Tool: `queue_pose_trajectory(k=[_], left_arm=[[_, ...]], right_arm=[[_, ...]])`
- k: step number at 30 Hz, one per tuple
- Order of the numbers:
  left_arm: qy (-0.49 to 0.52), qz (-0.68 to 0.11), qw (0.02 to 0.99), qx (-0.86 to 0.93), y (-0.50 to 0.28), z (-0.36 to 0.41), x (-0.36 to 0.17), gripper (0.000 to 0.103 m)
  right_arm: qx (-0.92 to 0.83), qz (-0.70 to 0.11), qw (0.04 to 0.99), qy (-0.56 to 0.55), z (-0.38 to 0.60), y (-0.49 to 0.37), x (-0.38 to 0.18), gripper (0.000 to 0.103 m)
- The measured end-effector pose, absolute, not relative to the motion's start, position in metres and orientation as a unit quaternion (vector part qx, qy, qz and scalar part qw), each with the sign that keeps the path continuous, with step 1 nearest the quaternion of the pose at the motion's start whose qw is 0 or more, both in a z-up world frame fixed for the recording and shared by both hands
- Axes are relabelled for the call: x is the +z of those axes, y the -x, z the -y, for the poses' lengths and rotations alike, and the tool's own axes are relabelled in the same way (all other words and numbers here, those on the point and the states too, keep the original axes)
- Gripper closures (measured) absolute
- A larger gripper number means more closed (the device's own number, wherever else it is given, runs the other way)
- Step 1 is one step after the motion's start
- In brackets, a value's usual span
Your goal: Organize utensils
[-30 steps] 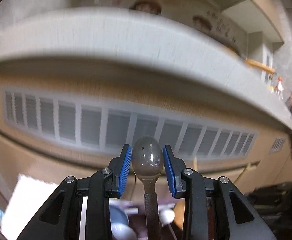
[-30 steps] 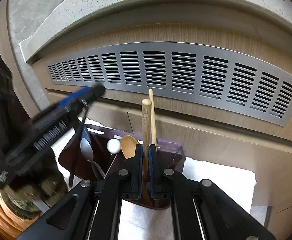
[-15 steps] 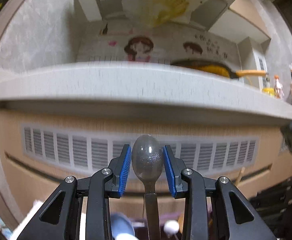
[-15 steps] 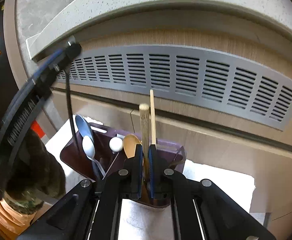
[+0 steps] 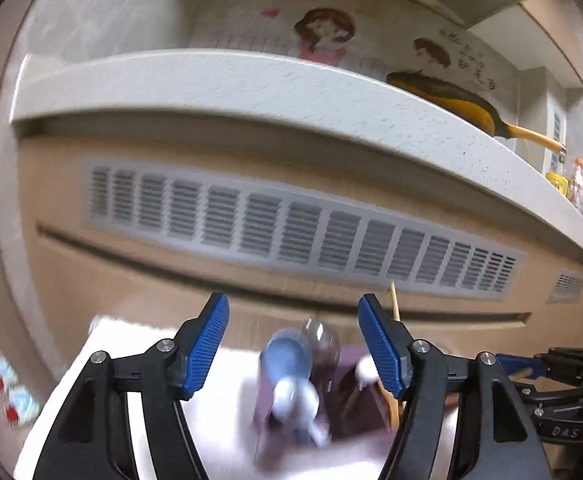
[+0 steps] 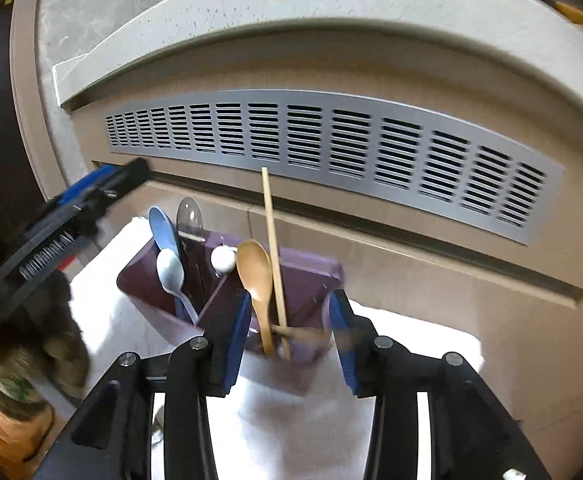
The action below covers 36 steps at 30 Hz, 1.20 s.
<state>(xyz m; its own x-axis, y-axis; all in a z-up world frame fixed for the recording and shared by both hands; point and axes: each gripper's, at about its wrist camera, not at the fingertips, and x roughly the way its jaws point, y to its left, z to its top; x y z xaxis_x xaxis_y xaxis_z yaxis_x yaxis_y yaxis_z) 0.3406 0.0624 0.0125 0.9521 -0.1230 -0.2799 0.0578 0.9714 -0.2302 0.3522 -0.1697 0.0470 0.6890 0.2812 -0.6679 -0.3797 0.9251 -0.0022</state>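
Both grippers just let go: left gripper point(image 5: 293, 344) opened, clear spoon point(image 6: 189, 214) now in the caddy point(image 6: 315, 268); right gripper point(image 6: 291, 344) dropped its stick.

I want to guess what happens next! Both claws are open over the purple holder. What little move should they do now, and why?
Probably lift both claws straight back, away from the holder. The left claw and right claw have just been opening and grip nothing. The clear spoon and the chopstick already stand in the holder, so they look dropped off.
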Motion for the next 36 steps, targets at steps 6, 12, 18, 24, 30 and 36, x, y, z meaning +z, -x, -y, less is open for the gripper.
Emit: queue_pose_trajectory(k=[6,12,18,24,30,36], left_arm=[[0.082,-0.250,0.964,-0.042,-0.298,-0.078,-0.015,0.032],[0.059,-0.322,0.944,-0.038,-0.255,-0.089,-0.058,0.030],[0.066,-0.359,0.930,-0.027,-0.237,-0.097,-0.082,0.030],[0.076,-0.368,0.926,-0.023,-0.227,-0.107,-0.086,0.028],[0.082,-0.376,0.922,-0.039,-0.230,-0.099,-0.086,0.028],[0.064,-0.393,0.915,-0.067,-0.238,-0.078,-0.087,0.027]], right_arm=[[0.161,-0.376,0.910,0.069,0.184,-0.313,0.031,0.057],[0.154,-0.402,0.899,0.085,0.181,-0.271,0.004,0.040],[0.223,-0.473,0.850,0.068,0.140,-0.243,-0.034,0.039],[0.273,-0.500,0.816,0.095,0.095,-0.216,-0.060,0.039],[0.253,-0.483,0.819,0.175,0.069,-0.206,-0.075,0.039],[0.229,-0.468,0.831,0.197,0.082,-0.203,-0.072,0.039]])
